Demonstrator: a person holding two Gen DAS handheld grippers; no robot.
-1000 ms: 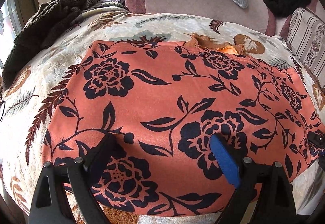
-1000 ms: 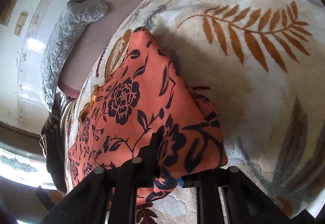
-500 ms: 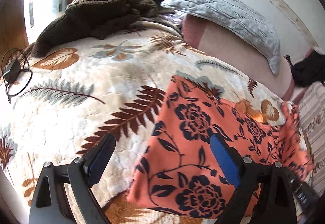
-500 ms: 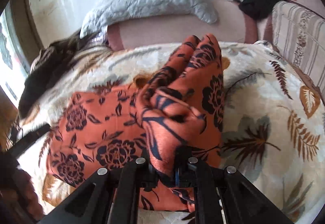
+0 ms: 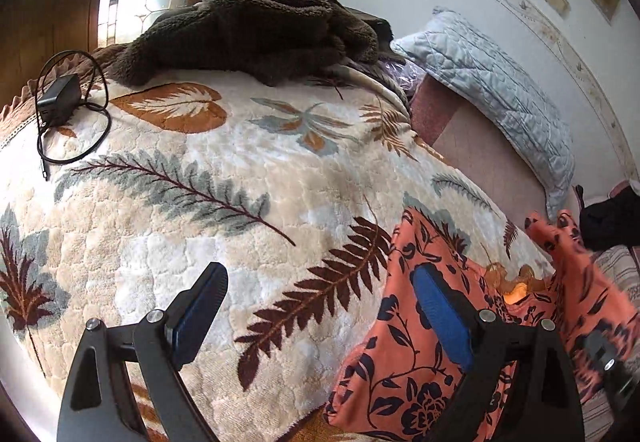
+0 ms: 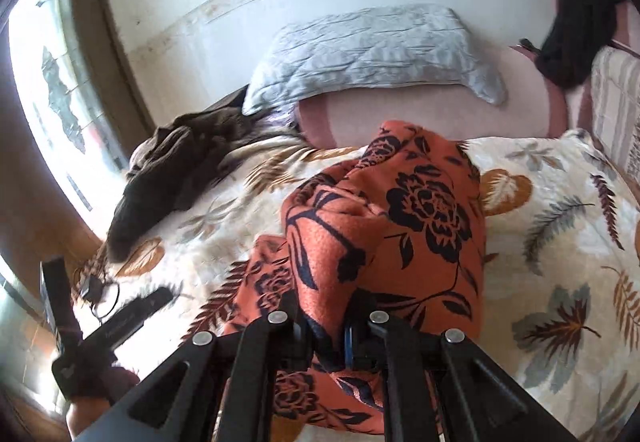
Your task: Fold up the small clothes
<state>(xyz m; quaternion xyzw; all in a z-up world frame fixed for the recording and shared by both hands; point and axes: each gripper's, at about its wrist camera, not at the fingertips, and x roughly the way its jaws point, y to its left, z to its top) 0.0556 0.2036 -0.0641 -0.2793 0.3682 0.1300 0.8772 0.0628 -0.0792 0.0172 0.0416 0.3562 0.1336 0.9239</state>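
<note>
Right gripper [image 6: 329, 338]: jaws clenched on a bunched fold of the orange floral garment [image 6: 384, 226], which rises in a draped mound in front of the camera while the rest of the cloth trails down onto the leaf-patterned blanket [image 6: 560, 250] beneath. In the left wrist view the same garment [image 5: 404, 358] lies at the lower right of the blanket [image 5: 200, 201], one edge lifted at the far right (blurred there).

Left gripper [image 5: 320, 316]: jaws spread wide and grasping nothing; the left blue pad stands over bare blanket, the right blue pad [image 5: 440, 318] over the garment's near edge. Whether that pad touches the cloth cannot be told.

Surroundings: a dark brown fleece garment [image 5: 256, 29] heaped at the far side of the bed; a black charger with coiled cable [image 5: 58, 99] at the left edge; a grey quilted pillow [image 6: 368, 49] against the wall; a black garment [image 6: 576, 29] at the upper right.
</note>
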